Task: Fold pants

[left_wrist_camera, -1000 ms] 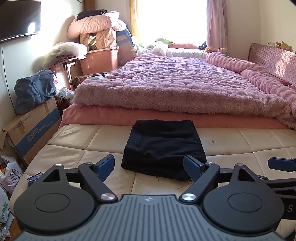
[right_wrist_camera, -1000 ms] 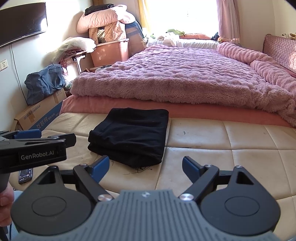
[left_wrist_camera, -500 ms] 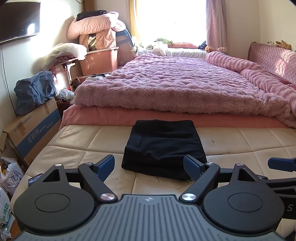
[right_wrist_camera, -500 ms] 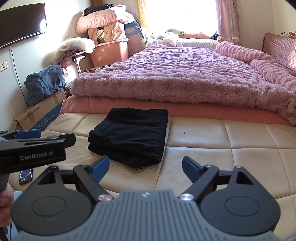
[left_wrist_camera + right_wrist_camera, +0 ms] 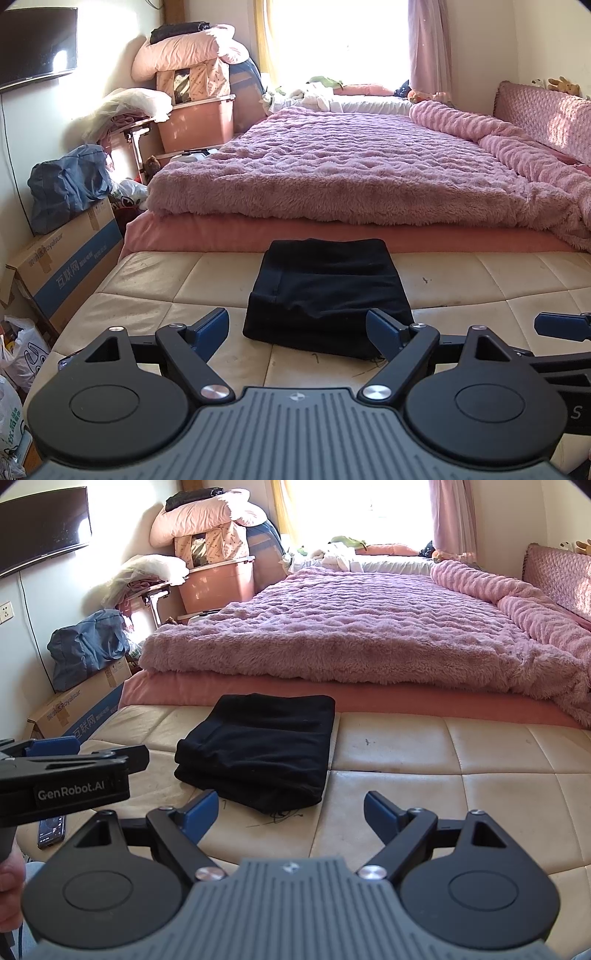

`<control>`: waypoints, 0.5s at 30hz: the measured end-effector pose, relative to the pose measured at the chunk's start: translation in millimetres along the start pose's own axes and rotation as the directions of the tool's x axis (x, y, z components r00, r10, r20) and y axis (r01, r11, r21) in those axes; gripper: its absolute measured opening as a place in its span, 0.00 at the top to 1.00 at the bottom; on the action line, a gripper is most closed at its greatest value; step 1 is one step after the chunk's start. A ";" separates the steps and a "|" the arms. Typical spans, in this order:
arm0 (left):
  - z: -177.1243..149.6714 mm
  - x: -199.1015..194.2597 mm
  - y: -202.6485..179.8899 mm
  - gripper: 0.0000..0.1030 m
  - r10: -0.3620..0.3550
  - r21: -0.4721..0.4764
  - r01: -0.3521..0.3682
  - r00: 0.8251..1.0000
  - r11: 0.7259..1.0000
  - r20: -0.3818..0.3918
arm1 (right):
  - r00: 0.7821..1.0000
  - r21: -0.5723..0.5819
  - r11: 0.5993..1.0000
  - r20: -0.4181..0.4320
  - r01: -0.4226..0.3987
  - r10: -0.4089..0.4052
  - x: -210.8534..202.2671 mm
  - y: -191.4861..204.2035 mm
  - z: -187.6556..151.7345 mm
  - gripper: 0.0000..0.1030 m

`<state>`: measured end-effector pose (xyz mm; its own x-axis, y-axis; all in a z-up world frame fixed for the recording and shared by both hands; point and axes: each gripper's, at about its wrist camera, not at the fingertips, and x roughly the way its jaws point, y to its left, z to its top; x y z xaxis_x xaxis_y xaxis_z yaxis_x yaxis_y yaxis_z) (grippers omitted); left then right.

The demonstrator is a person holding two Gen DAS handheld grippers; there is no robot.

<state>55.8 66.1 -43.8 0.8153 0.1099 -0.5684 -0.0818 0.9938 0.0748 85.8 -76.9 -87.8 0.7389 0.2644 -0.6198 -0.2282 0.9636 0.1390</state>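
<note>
Both grippers empty, jaws spread wide. Left gripper [image 5: 297, 334] hovers low over the cream quilted bench [image 5: 147, 280], pants [image 5: 328, 295] straight ahead of its fingertips, folded into a black rectangle lying flat, not touched. Right gripper [image 5: 290, 814] sits beside it; from here the pants [image 5: 258, 753] are ahead and left of its left finger, clear of both fingers. Left gripper body shows at the right gripper's far left, a hand [image 5: 9, 890] under it. Phone [image 5: 51, 830] lies on the bench edge left of the right gripper, screen up. Beyond the pants a pink sheet edge, then a fuzzy purple blanket [image 5: 351, 173] covering the bed. Far left: cardboard box [image 5: 70, 266] with a blue bag [image 5: 70, 184] on top, pink storage bin [image 5: 199, 122] stacked with pillows, TV [image 5: 33, 44] on the wall. Bright window [image 5: 340, 37] straight ahead, pink curtain right of it. Loose threads on the bench near the pants' near edge.
</note>
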 end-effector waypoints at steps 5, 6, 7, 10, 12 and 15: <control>-0.4 0.3 -1.6 0.05 0.003 0.006 -0.003 1.000 1.000 -0.002 | 1.000 0.002 1.000 -0.001 0.001 -0.001 0.4 -0.2 -0.2 0.20; -0.5 0.3 -2.3 0.05 0.001 0.005 -0.001 1.000 1.000 -0.003 | 1.000 0.003 1.000 -0.002 0.001 -0.001 0.6 -0.2 -0.3 0.20; -0.4 0.4 -2.4 0.05 -0.002 0.006 0.002 1.000 1.000 -0.003 | 1.000 0.004 1.000 -0.002 0.002 -0.002 0.8 -0.1 -0.3 0.20; -0.3 0.9 -2.9 0.05 -0.008 0.007 0.008 1.000 1.000 -0.004 | 1.000 0.005 1.000 -0.003 0.003 -0.003 1.1 0.1 -0.3 0.20; 0.2 1.4 -3.1 0.05 -0.007 0.011 0.007 1.000 1.000 -0.003 | 1.000 0.006 1.000 -0.004 0.003 -0.003 1.3 0.1 -0.4 0.20; 0.8 1.4 -2.9 0.05 -0.004 0.018 0.004 1.000 1.000 0.002 | 1.000 0.005 1.000 -0.004 0.003 -0.003 1.2 0.1 -0.4 0.20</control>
<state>57.6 63.4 -44.2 0.8170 0.1061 -0.5668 -0.0684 0.9938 0.0875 86.5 -76.5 -88.9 0.7371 0.2618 -0.6230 -0.2230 0.9645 0.1415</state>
